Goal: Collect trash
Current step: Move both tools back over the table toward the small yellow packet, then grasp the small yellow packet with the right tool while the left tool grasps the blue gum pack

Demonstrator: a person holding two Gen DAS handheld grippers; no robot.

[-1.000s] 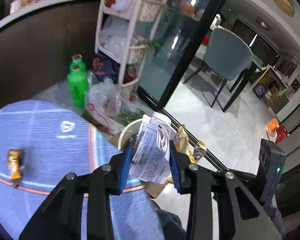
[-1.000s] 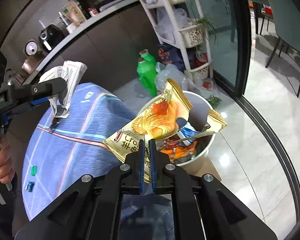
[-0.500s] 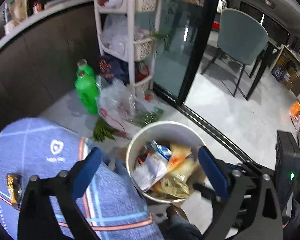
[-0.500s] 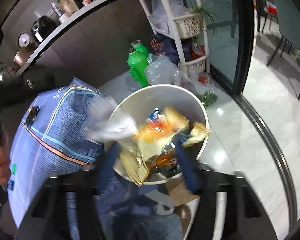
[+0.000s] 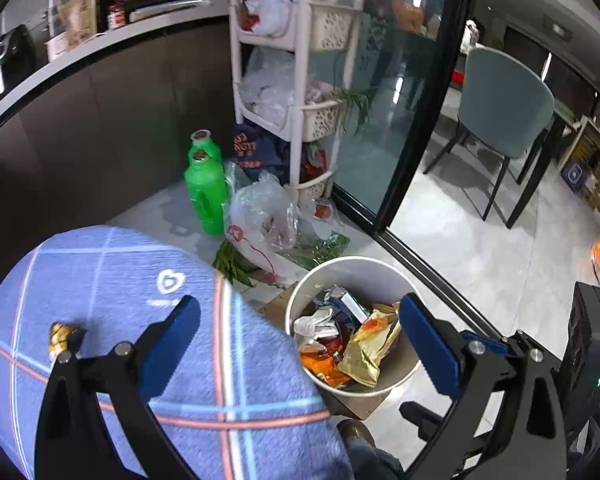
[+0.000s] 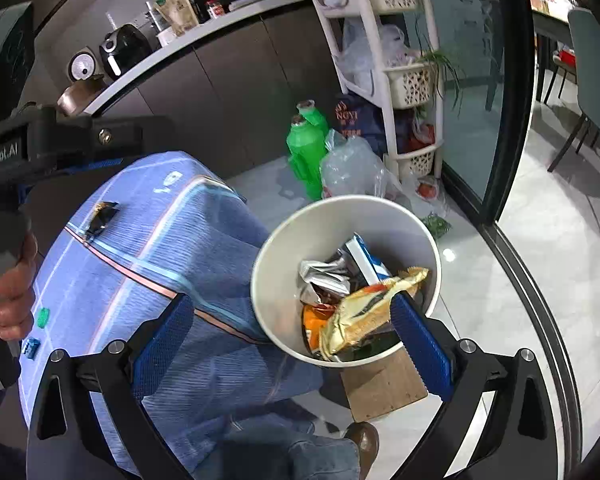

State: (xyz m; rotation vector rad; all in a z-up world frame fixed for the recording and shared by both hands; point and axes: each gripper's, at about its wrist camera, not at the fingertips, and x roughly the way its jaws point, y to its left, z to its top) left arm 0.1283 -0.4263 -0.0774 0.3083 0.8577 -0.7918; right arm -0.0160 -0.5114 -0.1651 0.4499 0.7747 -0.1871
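A white trash bin (image 5: 352,268) (image 6: 340,208) stands on the floor beside a table under a blue cloth (image 5: 100,280) (image 6: 180,216). Inside it lie a gold snack wrapper (image 5: 370,350) (image 6: 364,312), a crumpled printed paper (image 5: 316,322) (image 6: 324,276) and other wrappers. My left gripper (image 5: 298,304) hangs open above the bin's near edge, nothing between its fingers. My right gripper (image 6: 292,300) is over the bin too, its jaws opening and empty. A small gold wrapper (image 5: 60,336) (image 6: 102,212) lies on the cloth, as do a green scrap (image 6: 42,317) and a blue one (image 6: 30,347).
Two green bottles (image 5: 206,192), plastic bags (image 5: 260,220) and a white shelf rack (image 5: 300,80) stand behind the bin. A glass sliding door and a grey chair (image 5: 504,104) are to the right. Cardboard (image 6: 384,384) lies under the bin, next to a person's shoe (image 6: 364,440).
Both grippers opened. The paper dropped from the left one and the gold wrapper from the right one; both now lie in the bin. Both views tilted down toward the bin.
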